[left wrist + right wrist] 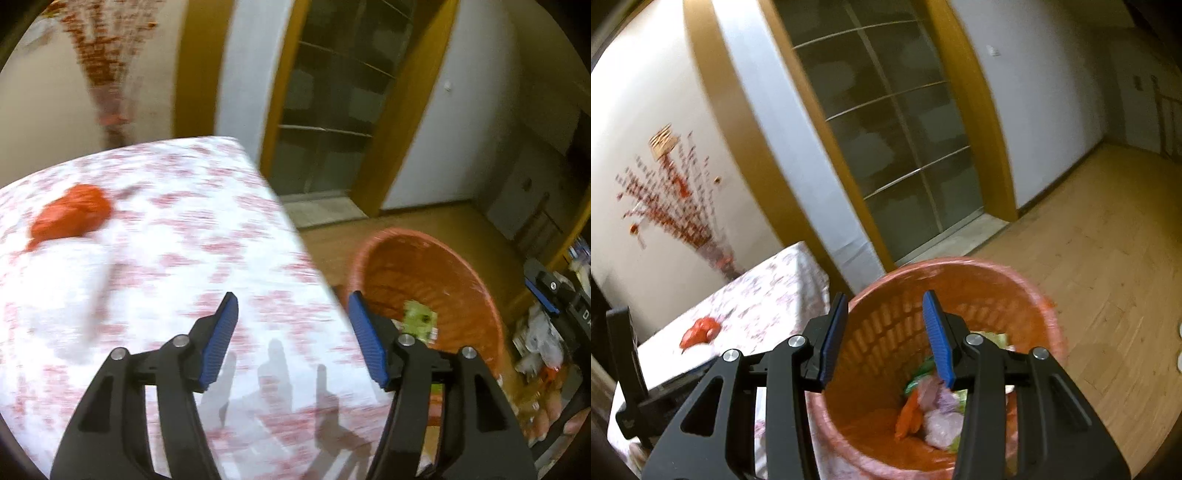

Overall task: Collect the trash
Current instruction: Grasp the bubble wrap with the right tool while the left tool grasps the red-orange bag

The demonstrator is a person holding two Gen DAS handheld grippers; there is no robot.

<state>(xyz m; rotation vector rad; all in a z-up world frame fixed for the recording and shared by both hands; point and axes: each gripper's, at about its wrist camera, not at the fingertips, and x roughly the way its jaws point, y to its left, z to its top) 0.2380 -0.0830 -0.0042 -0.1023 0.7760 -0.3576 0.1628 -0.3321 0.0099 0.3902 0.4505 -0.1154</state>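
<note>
A crumpled red wrapper (72, 214) lies on the table with a red-and-white cloth (166, 258), far left of my left gripper (291, 310), which is open and empty above the table's right edge. An orange basket bin (461, 266) stands on the floor right of the table, with a green wrapper (419, 317) inside. My right gripper (884, 314) is open and empty above the bin (1015, 280), which holds several pieces of trash (938, 417). The red wrapper also shows in the right wrist view (700, 330) on the table (768, 288).
A glass sliding door (894, 147) with a wooden frame stands behind the bin. Wooden floor (1089, 258) extends to the right. Cluttered bags (543, 343) lie at the far right in the left wrist view. The left gripper's body (628, 369) shows at left in the right wrist view.
</note>
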